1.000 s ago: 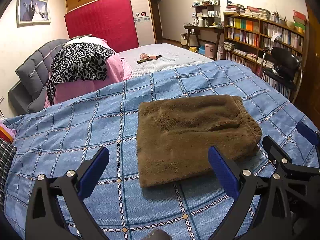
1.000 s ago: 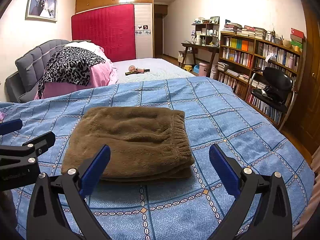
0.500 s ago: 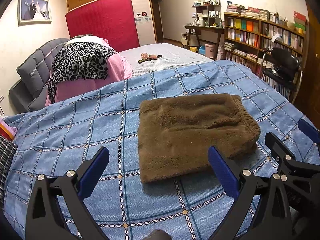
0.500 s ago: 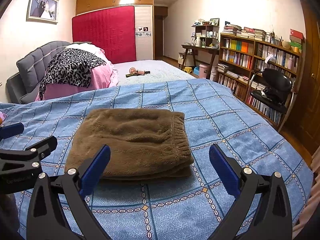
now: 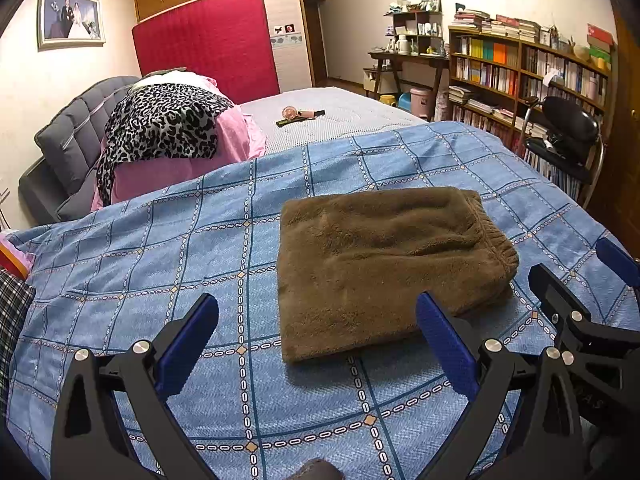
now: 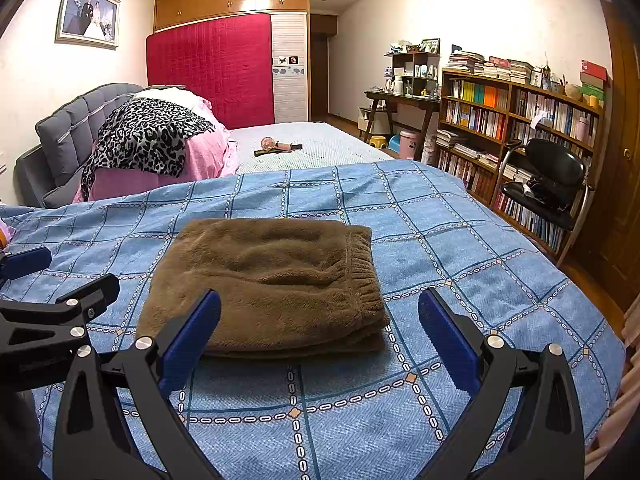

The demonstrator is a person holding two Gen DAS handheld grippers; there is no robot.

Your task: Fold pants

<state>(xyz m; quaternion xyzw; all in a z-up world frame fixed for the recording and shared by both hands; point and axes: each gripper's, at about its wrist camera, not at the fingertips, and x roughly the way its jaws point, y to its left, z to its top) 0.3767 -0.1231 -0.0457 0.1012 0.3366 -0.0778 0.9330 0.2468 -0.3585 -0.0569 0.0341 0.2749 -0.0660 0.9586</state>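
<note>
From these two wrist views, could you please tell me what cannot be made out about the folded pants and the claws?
- Pants legs and layer count: tucked under the top layer in both views.
- Pants' far edge: hidden by their own bulk in the right wrist view.
- Right claw: its outer finger is cut off by the left wrist view's edge.
- Left claw: mostly cut off at the right wrist view's left edge.

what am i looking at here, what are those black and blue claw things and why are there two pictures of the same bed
Those claws are two hand-held grippers, one in each of a person's hands. Each carries a camera looking forward along its fingers, hence two pictures. The left gripper gives one view, the right gripper the other; each also shows at the edge of the other's picture. Both are open and hold nothing. On the blue checked bedspread lie folded brown fleece pants, waistband to the right. Behind are a pink quilt with a leopard-print cloth on it.
</note>
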